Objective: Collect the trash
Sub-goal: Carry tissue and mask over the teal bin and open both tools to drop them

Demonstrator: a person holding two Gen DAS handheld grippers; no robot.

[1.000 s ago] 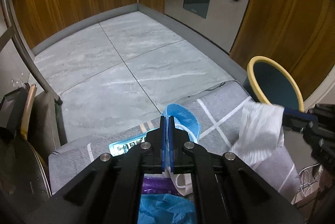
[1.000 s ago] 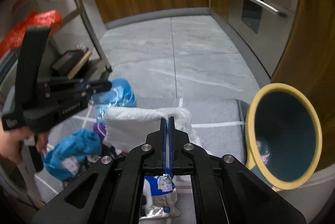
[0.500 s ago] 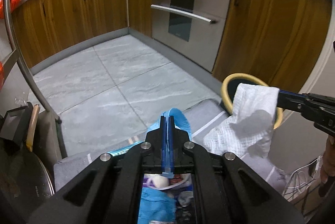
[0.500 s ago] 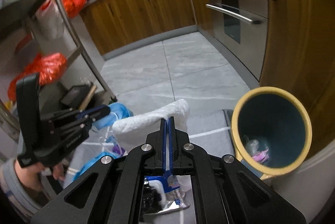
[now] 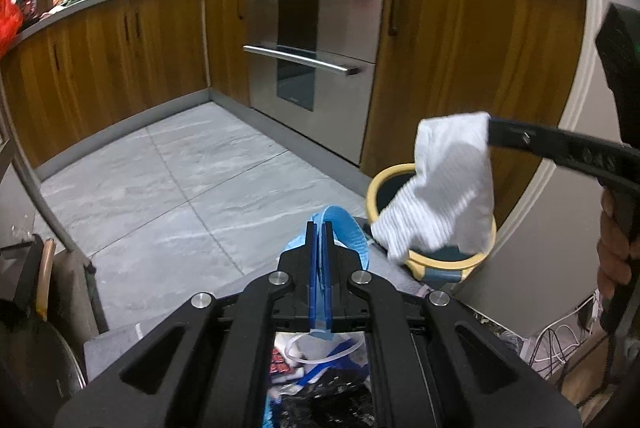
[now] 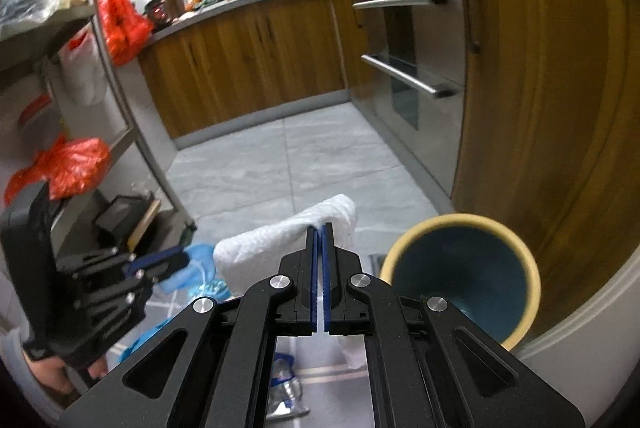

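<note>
The bin (image 6: 460,268) sat beside the wooden cabinet (image 6: 540,68), its bottom blurred. The right gripper (image 6: 319,228) pinched a white paper towel (image 5: 448,188) above the bin's rim. The left gripper (image 5: 319,228) clamped a blue mask (image 5: 344,228) left of the bin, hiding litter beneath.

White ribbed towel (image 5: 448,188), yellow-rimmed teal bin (image 6: 460,268), blue mask (image 5: 344,232).

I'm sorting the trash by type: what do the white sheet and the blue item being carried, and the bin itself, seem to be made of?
White sheet: likely paper towel, matte, with an embossed ribbed texture.
Blue item: probably a thin non-woven face mask, soft and limp; not certain.
Bin: seemingly plastic, with a smooth yellow rim and dark teal inside.
</note>
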